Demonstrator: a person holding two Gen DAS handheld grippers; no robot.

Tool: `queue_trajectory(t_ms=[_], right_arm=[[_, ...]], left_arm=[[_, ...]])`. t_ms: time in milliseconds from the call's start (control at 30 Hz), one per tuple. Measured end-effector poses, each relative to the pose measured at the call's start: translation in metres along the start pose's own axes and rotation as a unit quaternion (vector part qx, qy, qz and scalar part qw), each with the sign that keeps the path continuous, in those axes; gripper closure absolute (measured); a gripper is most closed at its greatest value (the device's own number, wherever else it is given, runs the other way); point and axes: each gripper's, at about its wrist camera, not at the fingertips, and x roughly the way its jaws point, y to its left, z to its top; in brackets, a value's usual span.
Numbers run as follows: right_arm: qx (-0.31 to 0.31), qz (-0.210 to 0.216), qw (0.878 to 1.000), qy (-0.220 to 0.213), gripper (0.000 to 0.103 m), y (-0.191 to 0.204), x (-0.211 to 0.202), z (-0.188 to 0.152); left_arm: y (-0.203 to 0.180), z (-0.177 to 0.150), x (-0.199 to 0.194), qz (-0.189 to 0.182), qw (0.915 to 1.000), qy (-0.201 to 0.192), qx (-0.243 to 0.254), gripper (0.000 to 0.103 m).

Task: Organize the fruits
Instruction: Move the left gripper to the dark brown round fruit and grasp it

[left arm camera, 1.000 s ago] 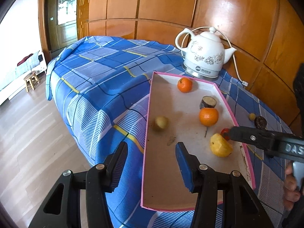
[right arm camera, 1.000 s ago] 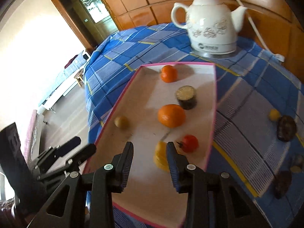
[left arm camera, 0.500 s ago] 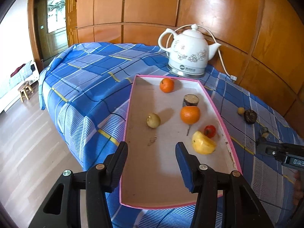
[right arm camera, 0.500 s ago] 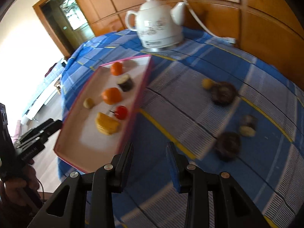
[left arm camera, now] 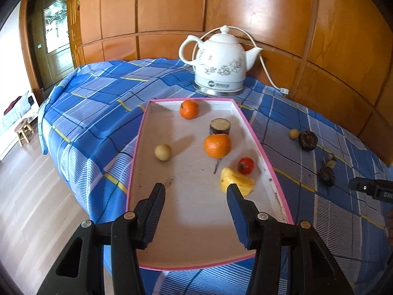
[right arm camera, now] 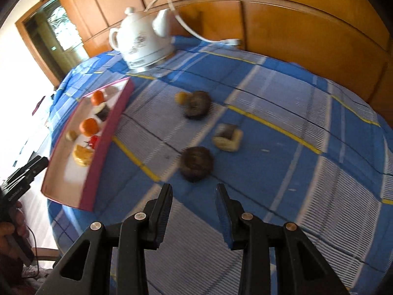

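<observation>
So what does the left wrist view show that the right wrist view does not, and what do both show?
Only the left wrist view: the open left hand-held gripper up close over the tray, and a wooden stool on the floor.

Only the right wrist view: the open right hand-held gripper up close, aimed at the nearest dark fruit on the cloth, and a hand.

Both: the kettle, the tray's oranges, tomato and yellow fruit, and the loose dark fruits outside it.

Daylight floods in from the left and blows out to white at that edge, while glossy orange-brown wooden wall panels carry bright glare patches. The left wrist view is sharp with soft shadows beside the fruit; the right wrist view is smeared by motion blur. Both bend strongly and darken at the corners.
</observation>
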Motion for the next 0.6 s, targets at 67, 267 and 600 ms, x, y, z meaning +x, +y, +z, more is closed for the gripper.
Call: queue_trajectory(t_ms=[67, 267, 600], right_arm=[[0.005, -0.009, 1.000, 0.000, 0.067, -0.010, -0.004, -0.001], [0.014, -0.040, 0.999, 0.000, 0.067, -0.037, -0.013, -0.002], [0.101, -0.080, 0.992, 0.015, 0.067, -0.093, -0.005, -0.012]], left_arm=[[-0.005, 0.001, 0.001, -0.004, 1.0000, 0.002, 0.007, 0.050], [-0.025, 0.003, 0.002, -0.020, 0.9993, 0.006, 0.032, 0.050], [-0.090, 0.008, 0.009, -0.095, 0.9898, 0.020, 0.104, 0.044]])
